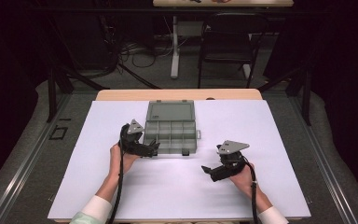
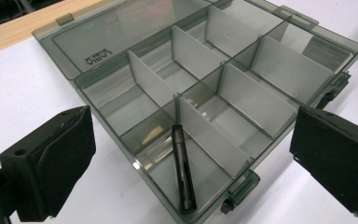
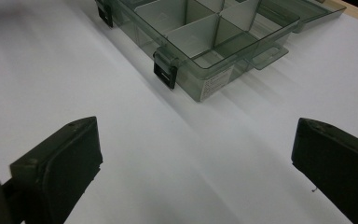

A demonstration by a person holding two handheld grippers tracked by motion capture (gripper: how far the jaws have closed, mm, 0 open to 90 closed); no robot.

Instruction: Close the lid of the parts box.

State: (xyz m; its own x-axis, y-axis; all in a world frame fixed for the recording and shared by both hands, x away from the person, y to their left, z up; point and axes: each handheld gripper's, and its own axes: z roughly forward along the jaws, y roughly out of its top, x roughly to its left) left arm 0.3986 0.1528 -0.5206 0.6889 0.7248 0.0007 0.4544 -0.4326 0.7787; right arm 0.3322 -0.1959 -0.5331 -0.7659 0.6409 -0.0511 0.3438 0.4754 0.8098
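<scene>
A smoky clear compartment box (image 1: 177, 133) lies open in the middle of the white sheet (image 1: 177, 191), its lid (image 1: 170, 111) folded flat behind it. A slim black pen-like rod (image 2: 182, 172) lies in a front corner compartment of the box (image 2: 242, 88). My left gripper (image 1: 153, 147) hovers at the box's front left corner. In its own view the left gripper (image 2: 193, 140) is open wide, the rod lying below and apart from the pads. My right gripper (image 1: 209, 171) is right of the box front over bare sheet. The right gripper (image 3: 196, 158) is open with nothing between its jaws.
Two black latches (image 3: 165, 70) stick out from the box's front wall (image 3: 214, 84). The wooden table edge (image 1: 177, 94) runs behind the sheet. Beyond it stand a dark chair (image 1: 226, 42) and a table leg (image 1: 175, 46), with cables on the floor.
</scene>
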